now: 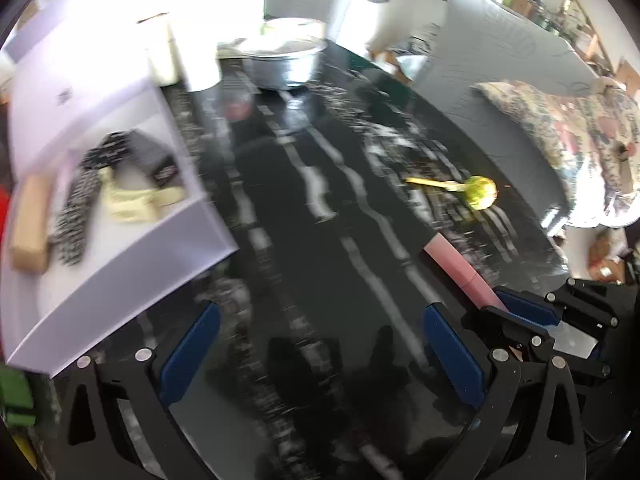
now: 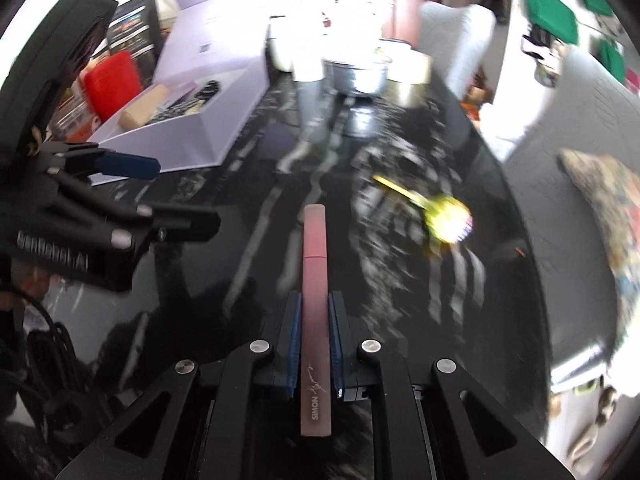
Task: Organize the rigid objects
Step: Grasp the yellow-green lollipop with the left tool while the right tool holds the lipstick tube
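The pink tube (image 2: pixel 315 320) has the word "SIMON" printed in white near its bottom end, with a thin white scribble like a signature just above it. The black body of the left hand-held gripper (image 2: pixel 132 192) carries pale letters, too blurred to read surely.

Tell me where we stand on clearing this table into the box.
Done: the white box already holds a tan block, a speckled black item and a pale yellow piece. In hand: the right gripper is shut on the pink tube; the left gripper is open and empty. Left: the yellow-green brush on the table.
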Demonstrator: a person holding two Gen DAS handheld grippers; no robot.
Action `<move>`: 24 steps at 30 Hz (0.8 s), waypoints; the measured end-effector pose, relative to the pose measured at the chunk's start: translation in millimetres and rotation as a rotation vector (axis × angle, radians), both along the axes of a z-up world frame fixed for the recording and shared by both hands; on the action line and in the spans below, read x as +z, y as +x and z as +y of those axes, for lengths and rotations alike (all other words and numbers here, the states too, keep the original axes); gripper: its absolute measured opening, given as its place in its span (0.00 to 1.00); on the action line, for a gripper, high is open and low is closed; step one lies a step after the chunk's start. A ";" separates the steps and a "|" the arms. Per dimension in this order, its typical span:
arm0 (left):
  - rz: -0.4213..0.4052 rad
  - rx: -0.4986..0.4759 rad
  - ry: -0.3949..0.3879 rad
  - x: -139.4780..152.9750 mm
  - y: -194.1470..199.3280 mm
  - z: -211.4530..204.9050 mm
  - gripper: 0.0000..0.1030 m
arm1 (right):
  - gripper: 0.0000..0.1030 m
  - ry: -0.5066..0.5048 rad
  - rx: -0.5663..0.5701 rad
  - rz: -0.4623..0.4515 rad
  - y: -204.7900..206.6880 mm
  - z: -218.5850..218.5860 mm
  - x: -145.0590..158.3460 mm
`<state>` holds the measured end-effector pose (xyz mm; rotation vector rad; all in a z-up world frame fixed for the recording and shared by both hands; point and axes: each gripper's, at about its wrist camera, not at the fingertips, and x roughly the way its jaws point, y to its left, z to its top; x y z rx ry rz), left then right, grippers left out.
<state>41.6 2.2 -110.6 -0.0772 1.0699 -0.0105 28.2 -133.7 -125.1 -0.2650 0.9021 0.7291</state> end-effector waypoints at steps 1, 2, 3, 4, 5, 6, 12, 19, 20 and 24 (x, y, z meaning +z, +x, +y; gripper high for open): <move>-0.003 -0.017 -0.021 0.3 6.0 -5.6 1.00 | 0.13 -0.003 -0.020 0.003 0.6 -7.3 0.2; -0.005 -0.028 -0.028 0.9 9.9 -10.2 1.00 | 0.13 -0.007 -0.044 0.007 0.9 -17.0 0.5; -0.009 -0.039 -0.032 1.3 12.7 -13.8 1.00 | 0.13 -0.008 -0.060 0.011 1.1 -24.1 0.3; -0.014 -0.057 -0.035 2.0 17.1 -19.9 1.00 | 0.13 -0.008 -0.074 0.017 1.2 -30.9 0.5; -0.023 -0.081 -0.040 2.9 22.9 -28.1 1.00 | 0.13 -0.009 -0.082 0.019 1.3 -36.1 0.6; -0.027 -0.096 -0.044 3.3 26.1 -33.5 1.00 | 0.13 -0.010 -0.091 0.019 0.8 -40.6 0.6; -0.046 -0.184 -0.063 1.0 53.2 -71.7 1.00 | 0.13 -0.011 -0.159 0.022 -0.9 -64.9 -0.4; -0.028 -0.279 -0.039 -8.2 77.7 -105.3 0.79 | 0.13 -0.008 -0.236 0.028 2.1 -88.8 -1.2; -0.020 -0.286 -0.035 -9.9 80.4 -107.3 0.75 | 0.13 -0.007 -0.244 0.029 3.1 -90.9 -1.2; -0.042 -0.343 -0.012 -12.7 88.0 -123.2 0.60 | 0.13 0.000 -0.262 0.030 1.9 -96.4 -1.2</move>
